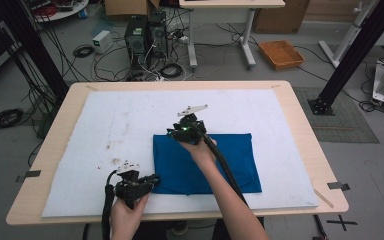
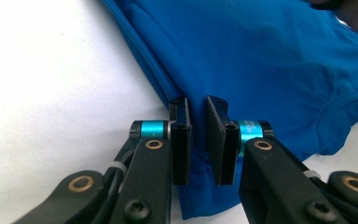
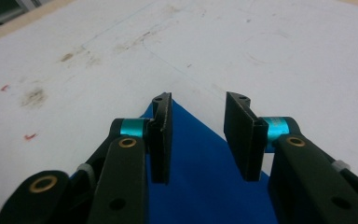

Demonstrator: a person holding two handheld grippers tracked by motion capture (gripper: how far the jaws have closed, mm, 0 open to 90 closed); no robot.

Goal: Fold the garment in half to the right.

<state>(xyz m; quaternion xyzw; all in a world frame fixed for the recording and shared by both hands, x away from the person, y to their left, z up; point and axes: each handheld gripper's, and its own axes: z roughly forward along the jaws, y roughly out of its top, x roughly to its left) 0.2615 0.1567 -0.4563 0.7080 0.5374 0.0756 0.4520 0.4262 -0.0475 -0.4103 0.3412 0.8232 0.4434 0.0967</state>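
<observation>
Left tool (image 2: 198, 140) is clamped on the blue shirt's (image 1: 205, 162) lower-left corner; right tool (image 3: 198, 140) stands apart over its upper-left corner.

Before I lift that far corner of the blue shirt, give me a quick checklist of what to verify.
1. Left gripper shut on the blue shirt at its near left corner: ok, cloth runs between the narrow jaws.
2. Right gripper over the far left corner: ok.
3. Right gripper shut on cloth: not ok, the jaws stand apart with the corner between them.
4. Shirt folded flat on the white mat: ok.
5. Right gripper's cable off the shirt: not ok, it lies across it.
</observation>
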